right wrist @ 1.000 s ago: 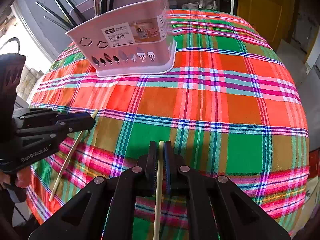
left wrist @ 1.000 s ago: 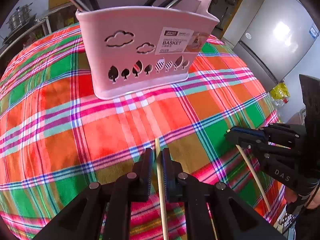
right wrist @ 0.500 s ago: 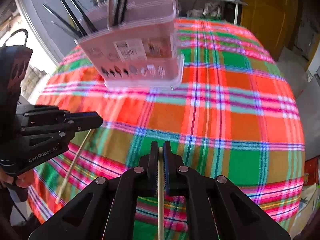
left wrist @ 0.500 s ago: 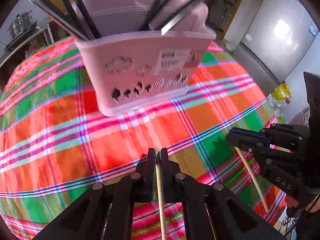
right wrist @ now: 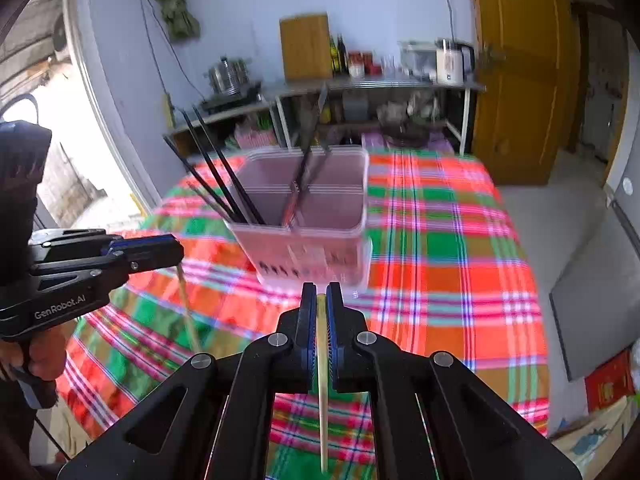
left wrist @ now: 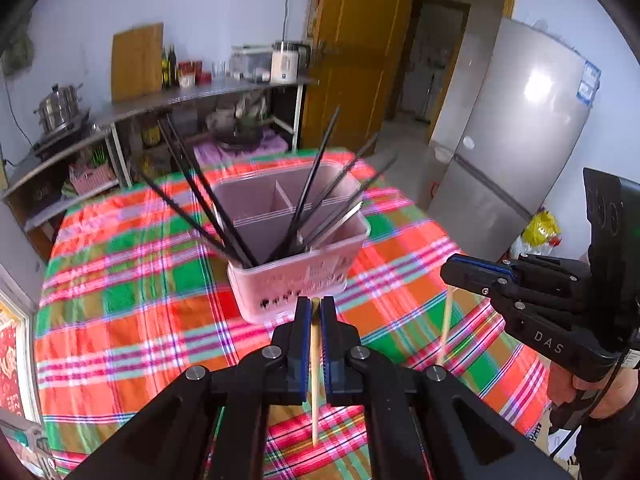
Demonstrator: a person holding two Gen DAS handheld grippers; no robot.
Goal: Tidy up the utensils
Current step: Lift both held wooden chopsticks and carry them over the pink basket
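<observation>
Pink basket [left wrist: 298,280] — black chopsticks [left wrist: 224,216]; red-green plaid tablecloth [left wrist: 132,308].

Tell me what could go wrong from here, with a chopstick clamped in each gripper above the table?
The left gripper and right gripper each pinch a thin wooden chopstick near its top, so either could swivel or slip. The black chopsticks lean out of the pink basket; a descending stick could snag them or tip it.

We cannot read the blurred label on the pink basket [left wrist: 296,276]; its dark sticks' [left wrist: 224,216] lower ends hide inside.
</observation>
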